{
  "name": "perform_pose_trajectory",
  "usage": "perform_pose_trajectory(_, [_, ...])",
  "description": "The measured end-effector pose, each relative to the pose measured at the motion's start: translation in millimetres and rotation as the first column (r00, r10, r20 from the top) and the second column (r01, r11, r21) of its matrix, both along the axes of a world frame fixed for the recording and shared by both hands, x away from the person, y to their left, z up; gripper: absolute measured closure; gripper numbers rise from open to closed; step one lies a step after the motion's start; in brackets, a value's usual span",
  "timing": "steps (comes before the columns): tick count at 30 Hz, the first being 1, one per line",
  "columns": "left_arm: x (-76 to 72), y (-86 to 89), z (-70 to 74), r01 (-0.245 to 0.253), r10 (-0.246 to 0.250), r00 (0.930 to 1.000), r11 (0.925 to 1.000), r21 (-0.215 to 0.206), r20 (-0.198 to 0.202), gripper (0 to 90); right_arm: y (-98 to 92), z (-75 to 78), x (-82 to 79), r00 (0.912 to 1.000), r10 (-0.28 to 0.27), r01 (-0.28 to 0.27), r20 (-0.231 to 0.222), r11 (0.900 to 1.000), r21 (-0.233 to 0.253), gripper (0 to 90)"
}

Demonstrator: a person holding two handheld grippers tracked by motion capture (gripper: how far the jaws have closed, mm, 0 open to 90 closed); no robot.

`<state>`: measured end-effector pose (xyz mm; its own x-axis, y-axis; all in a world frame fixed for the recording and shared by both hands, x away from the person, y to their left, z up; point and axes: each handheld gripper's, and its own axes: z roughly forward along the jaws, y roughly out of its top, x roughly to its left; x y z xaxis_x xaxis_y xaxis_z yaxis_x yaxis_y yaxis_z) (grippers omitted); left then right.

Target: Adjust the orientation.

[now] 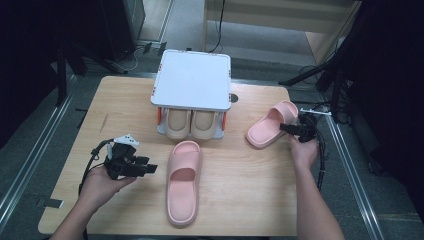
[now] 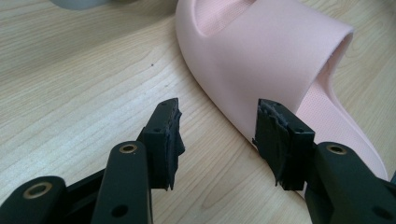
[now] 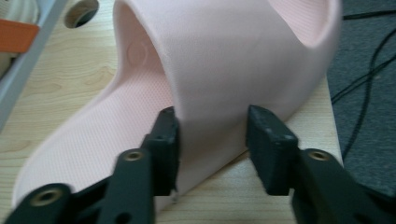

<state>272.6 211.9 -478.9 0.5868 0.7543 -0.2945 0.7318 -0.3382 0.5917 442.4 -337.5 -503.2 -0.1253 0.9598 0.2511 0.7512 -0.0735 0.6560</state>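
Right gripper (image 1: 296, 129) is at the far pink slipper (image 1: 270, 126) near the table's (image 1: 240, 200) right edge. Its jaws straddle the strap's side: one inside over the footbed, one outside. Left pad touches the strap; there's a small gap at the right pad, so no firm clamp yet.

Left gripper (image 1: 145, 167) has its jaws wide apart with nothing between them, sitting just left of the near slipper (image 1: 183, 182) at table centre. The right jaw is close to the slipper's edge.

Two beige slippers (image 1: 191, 124) sit in the rack (image 1: 192, 80) behind.
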Motion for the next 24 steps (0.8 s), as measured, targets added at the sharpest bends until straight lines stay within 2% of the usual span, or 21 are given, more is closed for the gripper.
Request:
perform_pose_trajectory(3, [0.1,0.3,-0.4,-0.004,0.004,1.0,1.0,0.002,0.0,50.3,0.9,1.0,0.0,0.9995,0.031,-0.031,0.001,1.0,0.002,66.2])
perform_pose_trajectory(4, [0.2,0.3,-0.3,-0.005,0.005,1.0,1.0,0.001,0.0,50.3,2.1,2.3,-0.8,0.9987,0.051,-0.051,-0.003,0.999,0.0,70.8])
perform_pose_trajectory(5, [0.4,0.3,-0.2,-0.004,0.004,1.0,1.0,-0.002,0.0,50.3,2.1,2.3,-0.8,0.9987,0.051,-0.051,-0.003,0.999,0.0,70.8])
perform_pose_trajectory(9, [1.3,0.3,0.4,-0.007,0.007,1.0,1.0,-0.006,-0.004,50.4,4.9,5.5,-3.1,0.9974,0.069,-0.069,-0.023,0.997,-0.02,81.4])
perform_pose_trajectory(11, [1.7,-0.4,0.2,-0.008,0.008,1.0,1.0,-0.005,-0.002,50.5,4.3,6.0,-3.3,0.9973,0.067,-0.068,-0.03,0.998,-0.014,81.9])
perform_pose_trajectory(17, [4.3,-1.4,-0.6,0.003,-0.003,1.0,1.0,0.002,0.0,50.7,3.0,9.4,-6.7,0.9979,0.063,-0.064,-0.017,0.996,-0.056,85.9])
perform_pose_trajectory(21, [6.5,-3.1,-0.7,0.009,-0.009,1.0,0.9999,0.005,0.003,50.7,4.5,13.7,-10.4,0.9963,0.086,-0.086,-0.009,0.995,-0.055,86.9])
perform_pose_trajectory(24, [8.9,-3.9,-0.7,0.012,-0.012,0.9999,0.9999,0.003,0.006,50.6,10.0,17.8,-15.0,0.9946,0.104,-0.104,-0.004,0.99,-0.095,86.8])
